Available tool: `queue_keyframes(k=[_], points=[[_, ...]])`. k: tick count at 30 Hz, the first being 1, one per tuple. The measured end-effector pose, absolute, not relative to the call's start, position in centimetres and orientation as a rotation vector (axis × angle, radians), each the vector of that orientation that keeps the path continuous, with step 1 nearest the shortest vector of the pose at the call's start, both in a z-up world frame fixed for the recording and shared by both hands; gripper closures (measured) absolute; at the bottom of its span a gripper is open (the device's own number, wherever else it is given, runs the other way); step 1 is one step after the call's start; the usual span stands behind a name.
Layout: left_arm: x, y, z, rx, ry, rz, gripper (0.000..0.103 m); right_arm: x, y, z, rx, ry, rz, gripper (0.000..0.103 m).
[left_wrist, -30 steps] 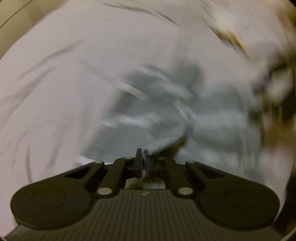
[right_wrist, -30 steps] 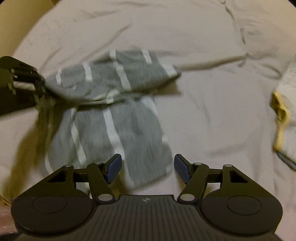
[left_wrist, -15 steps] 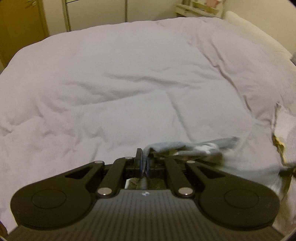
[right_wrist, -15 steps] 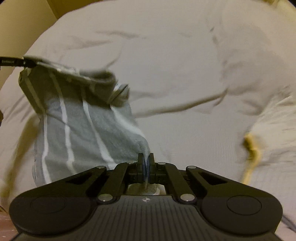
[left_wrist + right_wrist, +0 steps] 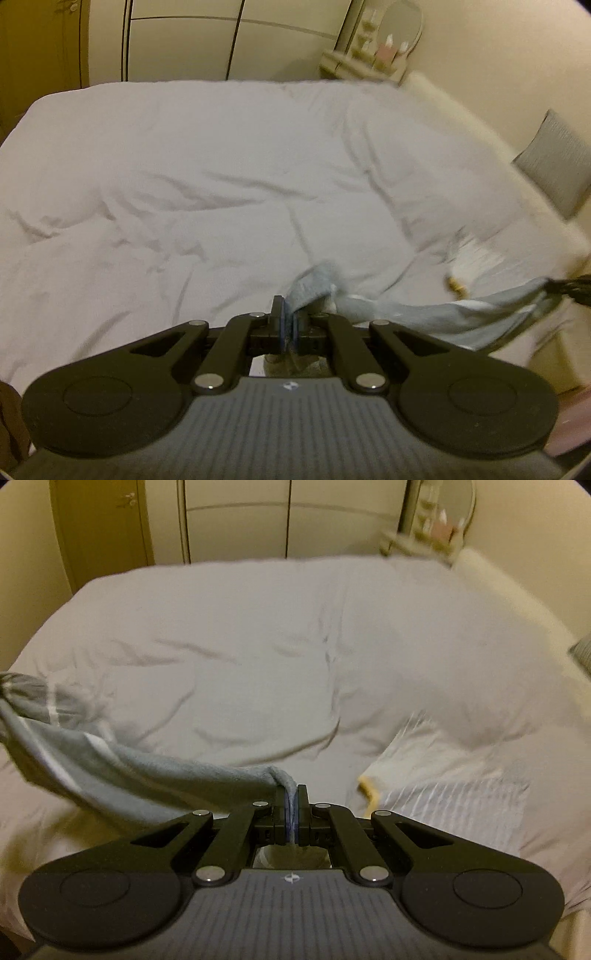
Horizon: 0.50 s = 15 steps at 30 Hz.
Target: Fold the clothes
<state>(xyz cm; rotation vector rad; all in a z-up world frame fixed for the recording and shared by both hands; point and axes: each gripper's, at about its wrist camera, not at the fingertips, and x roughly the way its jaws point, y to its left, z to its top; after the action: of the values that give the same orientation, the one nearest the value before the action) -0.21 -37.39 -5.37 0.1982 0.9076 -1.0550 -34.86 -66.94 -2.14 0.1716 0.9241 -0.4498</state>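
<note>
A grey garment with thin white stripes (image 5: 424, 310) hangs stretched between both grippers above the white bed. My left gripper (image 5: 287, 325) is shut on one edge of it, the cloth bunching at the pads and running off to the right. There the right gripper's black tip (image 5: 570, 286) shows at the frame edge. In the right wrist view my right gripper (image 5: 292, 808) is shut on the other edge of the grey garment (image 5: 122, 764), which sags away to the left.
A white duvet (image 5: 221, 177) covers the whole bed. A white ribbed garment with a yellow trim (image 5: 450, 775) lies on the bed at the right. A grey pillow (image 5: 554, 162) sits far right; wardrobe doors (image 5: 236, 520) and a shelf with a mirror (image 5: 384, 40) stand behind.
The right gripper has shut on the garment's free edge. Both grippers have lifted, pulling the cloth up off the bed and taut between them; the views now tilt up to the room.
</note>
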Motion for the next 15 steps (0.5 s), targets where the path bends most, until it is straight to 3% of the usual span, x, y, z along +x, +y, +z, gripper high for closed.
queue_keyframes(k=[4, 5, 6, 7, 9, 15], points=[[1.7, -36.9, -4.3, 0.095, 0.928, -1.0, 0.1, -33.3, -68.3, -1.3, 0.188, 0.876, -0.5, 0.102], [2.3, -37.3, -4.8, 0.082, 0.929, -0.968, 0.098, -32.7, -68.9, -1.8, 0.186, 0.865, -0.524, 0.094], [2.9, -38.1, -5.5, 0.085, 0.926, -0.923, 0.095, -32.0, -69.5, -2.3, 0.184, 0.856, -0.547, 0.07], [3.5, -38.8, -6.4, 0.084, 0.929, -0.878, 0.079, -31.2, -70.1, -3.0, 0.182, 0.854, -0.561, 0.065], [4.4, -40.0, -8.3, 0.095, 0.951, -0.817, 0.063, -30.0, -70.7, -4.5, 0.163, 0.864, -0.553, 0.064], [2.1, -41.5, -13.0, 0.226, 0.991, -0.838, 0.062, -29.0, -68.8, -10.7, 0.151, 0.965, -0.363, 0.061]])
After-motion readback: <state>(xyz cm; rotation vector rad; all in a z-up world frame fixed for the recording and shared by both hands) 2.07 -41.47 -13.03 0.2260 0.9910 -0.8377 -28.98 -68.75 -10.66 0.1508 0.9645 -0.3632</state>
